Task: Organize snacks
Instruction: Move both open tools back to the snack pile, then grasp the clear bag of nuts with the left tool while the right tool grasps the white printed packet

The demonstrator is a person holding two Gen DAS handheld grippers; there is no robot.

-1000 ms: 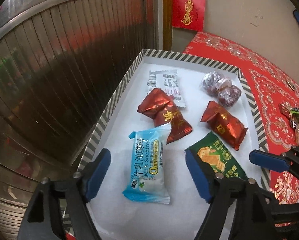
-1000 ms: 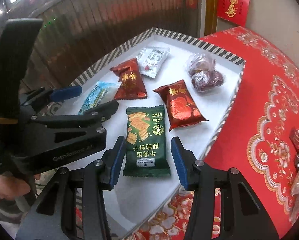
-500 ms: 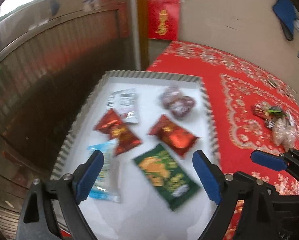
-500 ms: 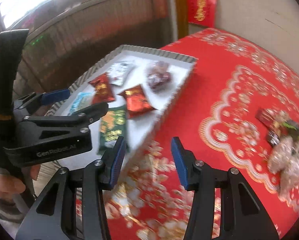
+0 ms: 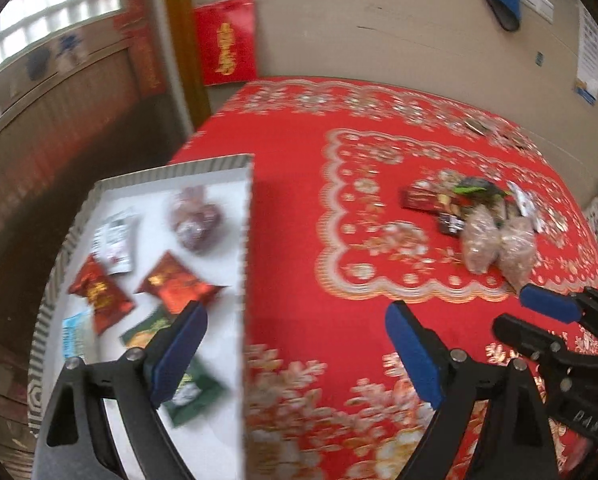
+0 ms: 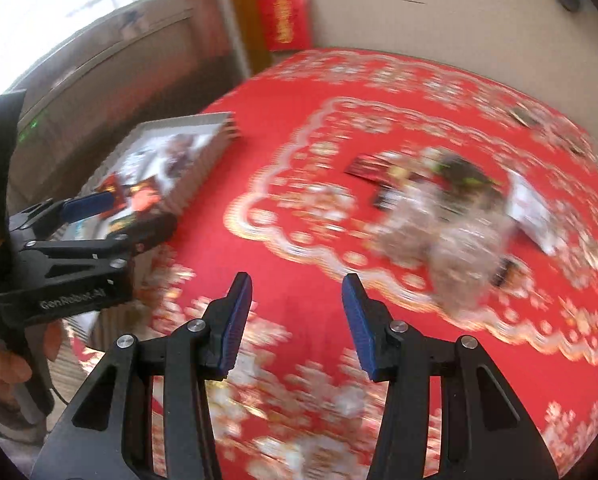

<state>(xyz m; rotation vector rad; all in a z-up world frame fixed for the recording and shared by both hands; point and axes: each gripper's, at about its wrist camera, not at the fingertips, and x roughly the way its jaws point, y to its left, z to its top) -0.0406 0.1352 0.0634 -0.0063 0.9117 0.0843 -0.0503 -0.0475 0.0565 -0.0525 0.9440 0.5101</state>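
**Both grippers swung off the tray toward the loose snacks**

Since a second earlier, you carried both grippers away from the striped tray (image 5: 203, 166) and out over the red tablecloth (image 5: 291, 216); the green packet that had lain between your right fingers stayed behind in the tray.

Your left gripper (image 5: 295, 354) hung with its fingers spread wide and nothing between them. Its left pad overlapped the tray's right edge, above the green biscuit packet (image 5: 195, 390); its right pad sat over bare cloth. Inside the tray lay two red candy packets (image 5: 99, 298), a white sachet (image 5: 115, 240), a clear bag of dark fruit (image 5: 197, 222) and a light blue packet (image 5: 73, 334) at the left rim.

Your right gripper (image 6: 297, 320) was also parted and empty, over patterned cloth. The pile of loose snacks (image 6: 451, 216) lay ahead and to the right of its fingertips, well apart from them, near the tablecloth's right side and heavily blurred. In the left view that pile showed two pale nut bags (image 5: 497, 246) nearest the right gripper.
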